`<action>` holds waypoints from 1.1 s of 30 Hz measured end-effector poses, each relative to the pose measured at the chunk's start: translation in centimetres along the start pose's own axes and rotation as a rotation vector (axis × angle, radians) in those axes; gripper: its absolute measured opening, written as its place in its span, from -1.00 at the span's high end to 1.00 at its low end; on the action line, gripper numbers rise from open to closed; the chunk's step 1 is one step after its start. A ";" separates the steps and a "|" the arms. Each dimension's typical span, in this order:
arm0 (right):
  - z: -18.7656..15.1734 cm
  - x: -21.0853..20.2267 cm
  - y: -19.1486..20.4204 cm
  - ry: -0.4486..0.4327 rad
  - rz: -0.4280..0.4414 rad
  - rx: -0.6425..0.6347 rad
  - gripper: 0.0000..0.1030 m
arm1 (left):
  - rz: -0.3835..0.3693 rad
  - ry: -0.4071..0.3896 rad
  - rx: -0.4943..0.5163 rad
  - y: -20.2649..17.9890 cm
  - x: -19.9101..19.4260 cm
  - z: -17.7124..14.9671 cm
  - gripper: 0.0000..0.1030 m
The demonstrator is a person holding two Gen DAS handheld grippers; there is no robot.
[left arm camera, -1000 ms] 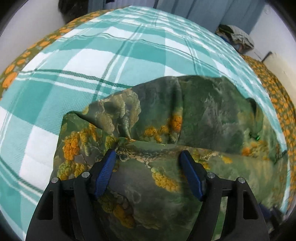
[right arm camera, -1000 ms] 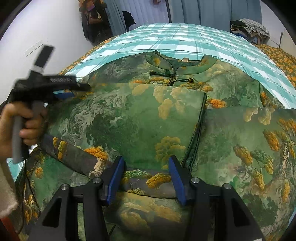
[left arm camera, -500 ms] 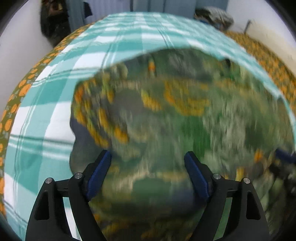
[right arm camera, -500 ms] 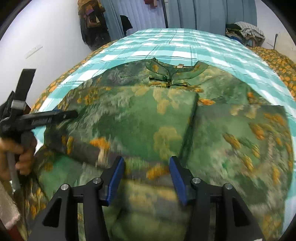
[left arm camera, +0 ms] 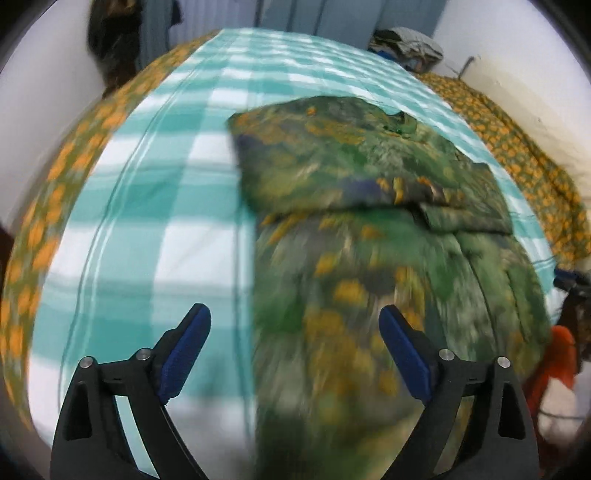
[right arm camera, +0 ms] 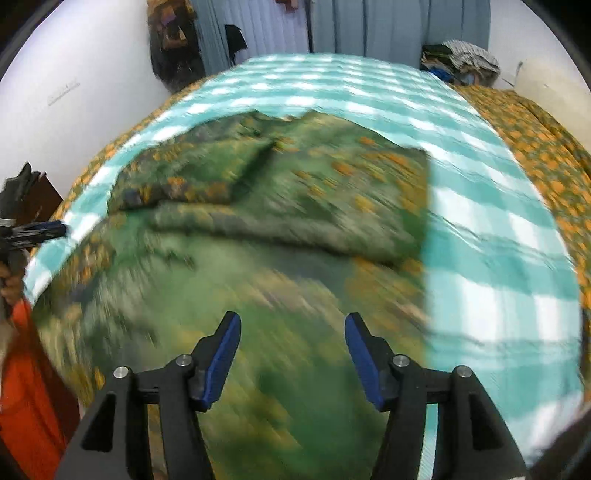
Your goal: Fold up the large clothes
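Note:
A large green garment with orange and yellow landscape print [left arm camera: 369, 229] lies partly folded on a teal and white checked bedspread [left arm camera: 155, 206]. Its folded upper part [left arm camera: 351, 166] sits on the far half, with the collar toward the far side. My left gripper [left arm camera: 295, 354] is open and empty above the garment's near left edge. In the right wrist view the same garment [right arm camera: 277, 221] fills the middle, blurred by motion. My right gripper [right arm camera: 291, 354] is open and empty above its near part. The left gripper [right arm camera: 37, 230] shows at the far left edge there.
An orange-flowered cover [left arm camera: 524, 158] borders the bed on both sides. A pile of clothes [right arm camera: 461, 59] lies at the far right corner. Dark clothing [right arm camera: 173, 40] hangs on the far left wall by blue curtains [right arm camera: 369, 26]. An orange sleeve [right arm camera: 26, 387] shows at lower left.
Both grippers have pulled back from the garment toward its near end. The left jaws have spread wider. The folded upper part now lies farther from both cameras.

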State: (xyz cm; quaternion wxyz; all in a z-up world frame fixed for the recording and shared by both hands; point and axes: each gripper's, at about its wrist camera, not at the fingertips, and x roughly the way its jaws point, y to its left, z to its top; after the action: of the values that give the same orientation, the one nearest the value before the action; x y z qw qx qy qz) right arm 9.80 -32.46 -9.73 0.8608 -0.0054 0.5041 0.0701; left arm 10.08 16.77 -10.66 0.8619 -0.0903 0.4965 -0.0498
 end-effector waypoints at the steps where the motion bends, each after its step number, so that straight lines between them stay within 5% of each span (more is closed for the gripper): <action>1: -1.2 -0.5 -1.5 0.030 0.004 0.024 -0.46 | -0.024 0.021 -0.029 0.7 -0.3 -1.0 -0.82; 7: -7.1 1.0 -8.4 0.184 0.097 0.302 -0.46 | -0.145 0.163 -0.096 0.8 2.1 -5.4 -0.82; 13: -9.2 4.6 -7.1 0.273 0.244 0.346 -0.46 | -0.184 0.223 -0.089 -1.4 3.8 -7.0 -0.77; 15: -9.0 4.7 -6.1 0.289 0.267 0.314 -0.46 | -0.163 0.231 -0.054 -2.2 3.4 -7.1 -0.57; 17: -8.5 4.2 -5.0 0.277 0.271 0.264 -0.16 | -0.123 0.244 -0.037 -2.2 3.3 -7.1 -0.10; 18: -8.3 3.8 -4.6 0.271 0.267 0.241 0.30 | -0.105 0.256 -0.040 -2.1 3.2 -7.0 0.06; 19: -8.1 3.5 -4.4 0.261 0.262 0.239 0.63 | -0.094 0.263 -0.050 -1.9 3.1 -6.9 0.44; 20: -7.9 3.2 -4.3 0.251 0.262 0.247 0.68 | -0.098 0.266 -0.064 -1.6 2.8 -6.7 0.67; 23: -7.0 1.4 -3.9 0.196 0.294 0.274 0.76 | -0.139 0.245 -0.097 -1.4 1.4 -6.1 0.81; 33: -4.3 -6.3 -2.3 0.022 0.409 0.288 0.76 | -0.195 0.119 -0.043 -3.3 -6.7 -5.3 0.83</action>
State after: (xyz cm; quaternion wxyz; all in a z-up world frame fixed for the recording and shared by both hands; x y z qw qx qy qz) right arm 3.29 -35.79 -6.54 0.8152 0.2186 0.5087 0.1701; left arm 2.13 14.15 -6.95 0.8198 -0.1535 0.5366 -0.1280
